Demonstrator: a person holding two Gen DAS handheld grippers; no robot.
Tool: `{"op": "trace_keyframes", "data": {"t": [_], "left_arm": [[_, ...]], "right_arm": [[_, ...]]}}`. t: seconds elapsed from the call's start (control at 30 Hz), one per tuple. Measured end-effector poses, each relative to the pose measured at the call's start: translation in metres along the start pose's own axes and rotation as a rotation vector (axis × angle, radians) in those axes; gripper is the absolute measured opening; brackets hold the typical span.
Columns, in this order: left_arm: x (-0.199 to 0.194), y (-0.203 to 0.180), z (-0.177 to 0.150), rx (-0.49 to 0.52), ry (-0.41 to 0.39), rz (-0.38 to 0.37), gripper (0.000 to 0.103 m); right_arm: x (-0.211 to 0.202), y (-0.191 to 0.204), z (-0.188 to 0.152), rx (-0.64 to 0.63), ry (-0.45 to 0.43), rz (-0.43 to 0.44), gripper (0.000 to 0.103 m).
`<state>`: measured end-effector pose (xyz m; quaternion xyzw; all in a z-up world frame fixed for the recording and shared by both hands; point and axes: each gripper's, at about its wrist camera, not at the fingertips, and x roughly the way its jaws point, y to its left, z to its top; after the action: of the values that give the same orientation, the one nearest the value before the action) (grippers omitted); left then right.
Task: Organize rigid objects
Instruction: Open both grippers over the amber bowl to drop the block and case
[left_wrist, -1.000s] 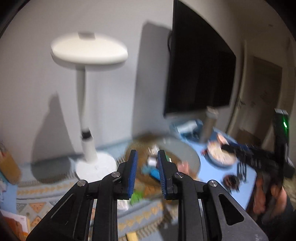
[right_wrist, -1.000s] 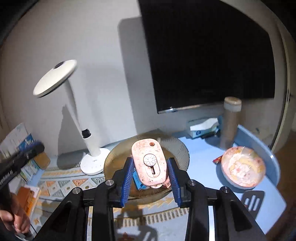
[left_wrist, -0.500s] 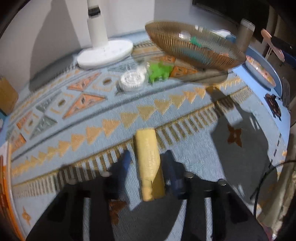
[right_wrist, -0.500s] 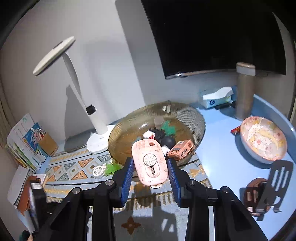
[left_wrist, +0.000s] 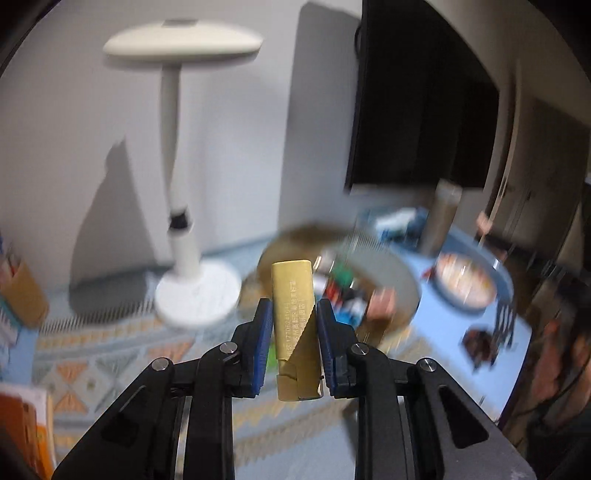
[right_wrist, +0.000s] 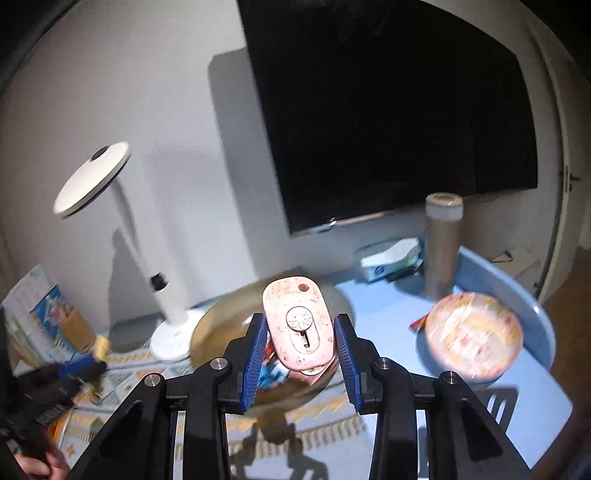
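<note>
Gold bar (left_wrist: 295, 325): upright, long axis along fingers, tip toward far bowl (left_wrist: 391, 266).
Left gripper (left_wrist: 291, 325): pinching gold bar, raised, angled down.
Right gripper (right_wrist: 300, 343): clamping pink case (right_wrist: 297, 328), holed end far.

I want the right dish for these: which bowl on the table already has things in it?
The ribbed amber bowl beside the lamp; the floral bowl looks empty.

I can make out small printed Chinese characters and a digit string starting 1770 running along the gold bar (left_wrist: 295, 317). The rest of that print is too blurred to read.
</note>
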<state>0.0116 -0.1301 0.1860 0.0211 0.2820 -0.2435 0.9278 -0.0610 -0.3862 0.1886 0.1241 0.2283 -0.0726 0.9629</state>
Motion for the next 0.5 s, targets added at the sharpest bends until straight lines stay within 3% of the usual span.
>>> {"op": "trace_keyframes", "data": {"t": [0.1, 0.13, 0.27, 0.43, 0.47, 0.5], "left_arm": [[0.035, -0.001, 0.019, -0.077, 0.050, -0.144, 0.021], [0.054, -0.002, 0.019, -0.092, 0.077, -0.158, 0.021], [0.122, -0.009, 0.007, -0.101, 0.169, -0.164, 0.021], [0.172, -0.017, -0.002, -0.085, 0.214, -0.140, 0.022], [0.174, -0.020, 0.000, -0.070, 0.201, -0.144, 0.029], [0.176, -0.023, 0.004, -0.045, 0.193, -0.134, 0.040]], "right_arm": [[0.028, -0.007, 0.010, 0.004, 0.032, -0.034, 0.037], [0.040, -0.009, 0.011, 0.001, 0.053, -0.048, 0.037], [0.108, -0.023, 0.003, 0.018, 0.196, -0.084, 0.037], [0.157, -0.027, -0.007, -0.009, 0.287, -0.103, 0.037], [0.163, -0.027, -0.007, -0.014, 0.298, -0.107, 0.039], [0.166, -0.027, -0.007, -0.018, 0.301, -0.108, 0.048]]}}
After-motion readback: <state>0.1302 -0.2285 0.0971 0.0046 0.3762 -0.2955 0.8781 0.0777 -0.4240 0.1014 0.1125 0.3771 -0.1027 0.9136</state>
